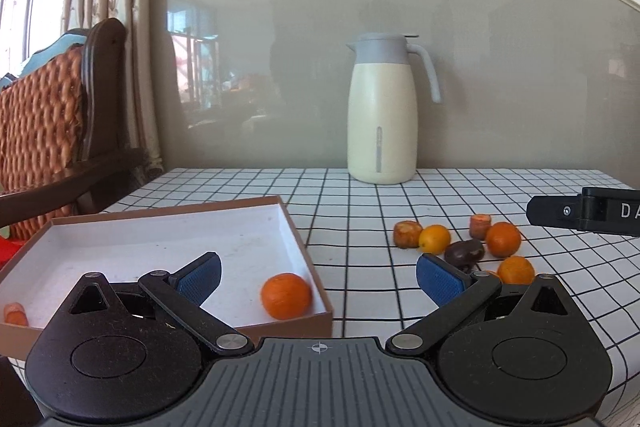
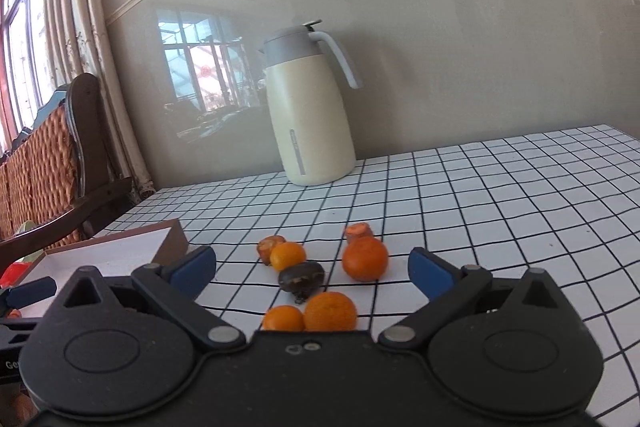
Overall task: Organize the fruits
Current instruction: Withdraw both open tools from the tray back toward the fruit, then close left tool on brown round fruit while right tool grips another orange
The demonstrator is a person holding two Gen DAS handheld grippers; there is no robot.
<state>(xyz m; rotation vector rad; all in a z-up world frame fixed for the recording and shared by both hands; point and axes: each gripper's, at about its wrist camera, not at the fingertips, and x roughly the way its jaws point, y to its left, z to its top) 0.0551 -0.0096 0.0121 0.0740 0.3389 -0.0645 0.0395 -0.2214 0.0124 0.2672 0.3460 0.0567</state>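
Here the left gripper (image 1: 318,277) has its blue-padded jaws spread wide and holds nothing, poised over the near right corner of the shallow white cardboard box with brown walls (image 1: 298,231). One round orange mandarin (image 1: 286,295) already lies inside that corner, and an orange piece (image 1: 15,313) sits at the box's 8 o'clock edge. The right gripper (image 2: 311,269) is likewise wide apart and empty, facing the loose cluster on the black-and-white checked tablecloth (image 2: 500,211).

In the right wrist view the cluster reads around the dark brown chestnut-like fruit (image 2: 301,277): a small yellow-orange citrus (image 2: 288,255) at 11 o'clock touching a browned cut piece (image 2: 269,246), a larger orange mandarin (image 2: 365,258) at 2 o'clock with a cut orange stub (image 2: 358,229) just behind it, and two more mandarins (image 2: 330,311) (image 2: 282,318) at 6 o'clock, touching each other.

These fruits look light, with soft, thin peel that should dent under a hard pinch, and round enough to roll. I judge the best hold is across the widest middle, with gentle closing. The mandarin at 2 o'clock stands most apart, so it seems the easiest pick. The cream insulated jug with grey lid (image 2: 308,115) stands well behind, at 12 o'clock
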